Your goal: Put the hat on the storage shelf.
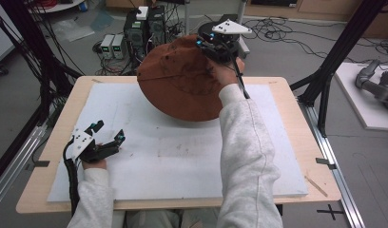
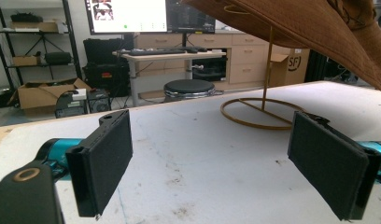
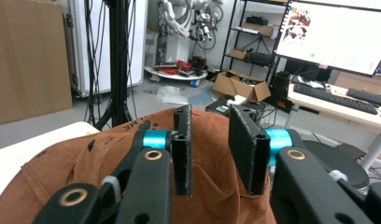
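The right claw [image 3: 209, 154], jaws parted and released, sits directly atop the rust-brown suede bucket hat [image 1: 182, 80], nearer than the idle, open left claw [image 1: 108, 134].

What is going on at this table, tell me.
A person works with a gripper in each hand. The right gripper sits over the crown of a brown hat perched on a wire stand, its jaws slightly apart, with no cloth pinched between them. The left gripper rests open on the white mat, away from the hat.

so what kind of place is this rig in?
Likely a robotics lab or workshop: computer towers amid loose cables on the floor, a monitor over a keyboard desk, shelving with boxes.
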The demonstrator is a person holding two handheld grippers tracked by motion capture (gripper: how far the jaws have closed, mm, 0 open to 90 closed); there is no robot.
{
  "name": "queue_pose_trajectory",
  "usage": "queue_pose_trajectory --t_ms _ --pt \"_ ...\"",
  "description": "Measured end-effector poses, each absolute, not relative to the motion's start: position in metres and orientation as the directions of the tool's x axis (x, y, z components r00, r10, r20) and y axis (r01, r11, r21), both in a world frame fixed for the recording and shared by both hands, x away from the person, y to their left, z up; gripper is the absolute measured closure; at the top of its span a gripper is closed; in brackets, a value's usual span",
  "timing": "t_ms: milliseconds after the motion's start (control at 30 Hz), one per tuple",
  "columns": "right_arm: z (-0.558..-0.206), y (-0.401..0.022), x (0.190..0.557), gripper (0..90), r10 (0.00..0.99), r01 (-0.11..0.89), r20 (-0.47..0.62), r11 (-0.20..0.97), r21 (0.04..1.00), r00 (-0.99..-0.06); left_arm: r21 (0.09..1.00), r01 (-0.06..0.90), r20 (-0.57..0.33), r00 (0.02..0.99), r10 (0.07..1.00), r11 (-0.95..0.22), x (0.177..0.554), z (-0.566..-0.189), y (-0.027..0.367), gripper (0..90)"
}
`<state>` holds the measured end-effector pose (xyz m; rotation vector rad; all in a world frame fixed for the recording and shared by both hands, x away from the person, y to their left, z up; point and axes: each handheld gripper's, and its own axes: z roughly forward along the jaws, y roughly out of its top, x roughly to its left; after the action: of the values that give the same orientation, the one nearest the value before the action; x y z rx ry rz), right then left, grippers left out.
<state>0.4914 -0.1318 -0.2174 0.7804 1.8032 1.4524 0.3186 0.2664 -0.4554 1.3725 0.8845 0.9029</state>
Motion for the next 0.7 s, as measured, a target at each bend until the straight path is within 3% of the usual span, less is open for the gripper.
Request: queue_pose_trajectory --t_ms 233,433,700 --pt "-0.218 -0.141 0.485 61.1 0.802 0.02 -0.125 0.169 0.985 -0.584 1.0 -0.014 0.006 0.409 0.913 0.0 0.319 -0.455 0.267 14.3" --pt "-0.223 -0.162 0.48 57.4 0.825 0.096 -0.074 0.153 0.984 -0.56 1.0 -0.014 0.005 0.407 0.914 0.001 0.319 -0.455 0.266 14.3" --pt "-0.209 -0.173 0.462 50.5 0.828 0.072 -0.078 0.141 0.987 -0.555 1.0 -0.009 0.005 0.407 0.913 -0.002 0.319 -0.455 0.266 14.3"
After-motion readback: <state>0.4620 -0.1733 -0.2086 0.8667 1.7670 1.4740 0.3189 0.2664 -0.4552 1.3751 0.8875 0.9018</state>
